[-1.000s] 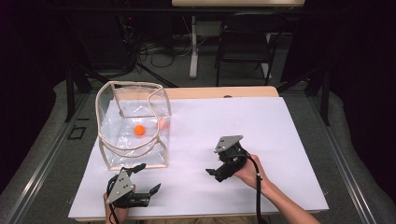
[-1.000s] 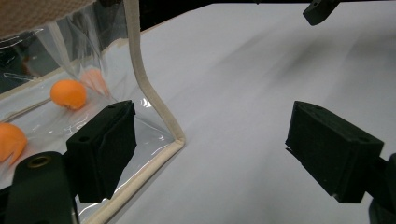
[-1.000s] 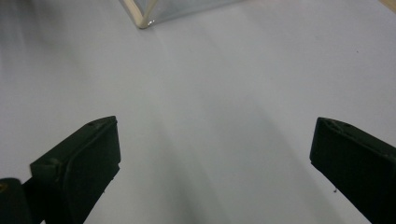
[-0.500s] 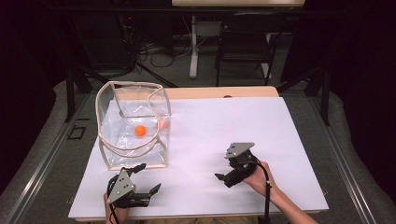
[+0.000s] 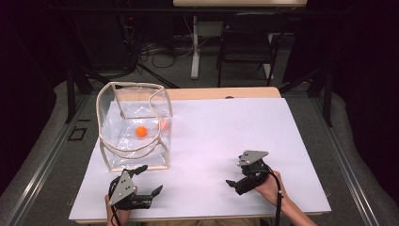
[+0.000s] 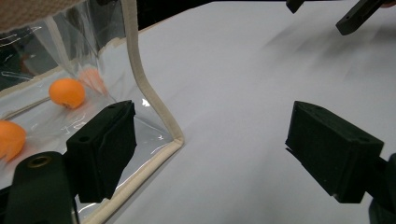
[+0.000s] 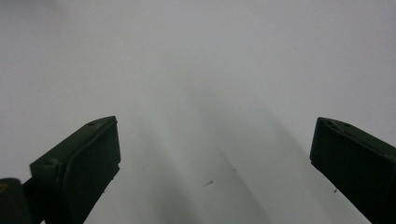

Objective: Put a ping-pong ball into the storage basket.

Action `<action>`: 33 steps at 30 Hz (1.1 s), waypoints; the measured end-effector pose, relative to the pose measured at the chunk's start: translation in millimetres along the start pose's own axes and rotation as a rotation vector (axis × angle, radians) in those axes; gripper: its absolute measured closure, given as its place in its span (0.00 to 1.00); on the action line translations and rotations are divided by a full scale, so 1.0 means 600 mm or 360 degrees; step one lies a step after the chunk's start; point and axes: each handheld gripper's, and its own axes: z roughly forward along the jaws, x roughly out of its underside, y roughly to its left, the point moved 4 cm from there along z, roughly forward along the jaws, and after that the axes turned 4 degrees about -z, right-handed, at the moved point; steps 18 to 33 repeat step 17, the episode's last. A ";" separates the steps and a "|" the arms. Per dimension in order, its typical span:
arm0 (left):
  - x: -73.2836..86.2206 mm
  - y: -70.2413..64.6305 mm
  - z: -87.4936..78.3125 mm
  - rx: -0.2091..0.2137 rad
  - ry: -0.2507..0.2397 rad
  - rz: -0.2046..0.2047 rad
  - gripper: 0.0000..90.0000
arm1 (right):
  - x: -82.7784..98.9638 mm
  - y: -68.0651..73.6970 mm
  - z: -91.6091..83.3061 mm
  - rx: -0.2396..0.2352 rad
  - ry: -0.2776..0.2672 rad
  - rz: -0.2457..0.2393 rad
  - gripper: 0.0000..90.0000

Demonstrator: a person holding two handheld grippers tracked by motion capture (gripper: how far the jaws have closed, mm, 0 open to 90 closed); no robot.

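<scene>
Clear bag (image 5: 134, 127) with orange ball (image 5: 140, 131) just beside left claw (image 5: 149, 179), wide apart, empty; right claw (image 5: 234, 178) likewise released

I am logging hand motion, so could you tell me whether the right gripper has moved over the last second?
Yes. The right gripper has drawn back toward the person's edge of the white table and slightly rightward, farther from the clear bag.

The table and what it carries

We see a table (image 5: 221, 93) covered by a white sheet (image 5: 226, 136). On the sheet, at its left side, stands a clear bag (image 5: 133, 127) with cream edging; an orange ball (image 5: 140, 131) lies inside it.
</scene>
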 end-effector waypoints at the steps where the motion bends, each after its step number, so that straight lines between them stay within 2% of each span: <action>1: 0.000 0.000 0.000 0.0004 0.0002 -0.0002 0.17 | 0.003 0.000 -0.001 0.0004 -0.0004 0.0000 0.02; 12: 0.000 0.000 0.001 -0.0005 0.0012 0.0003 0.17 | 0.028 -0.004 -0.014 0.0030 -0.0010 0.0040 0.01; 17: -0.001 0.000 0.004 0.0003 0.0018 0.0000 0.17 | 0.036 -0.005 -0.019 0.0032 -0.0042 0.0063 0.01; 33: -0.001 0.000 0.004 0.0003 0.0018 0.0000 0.17 | 0.036 -0.005 -0.019 0.0032 -0.0042 0.0063 0.01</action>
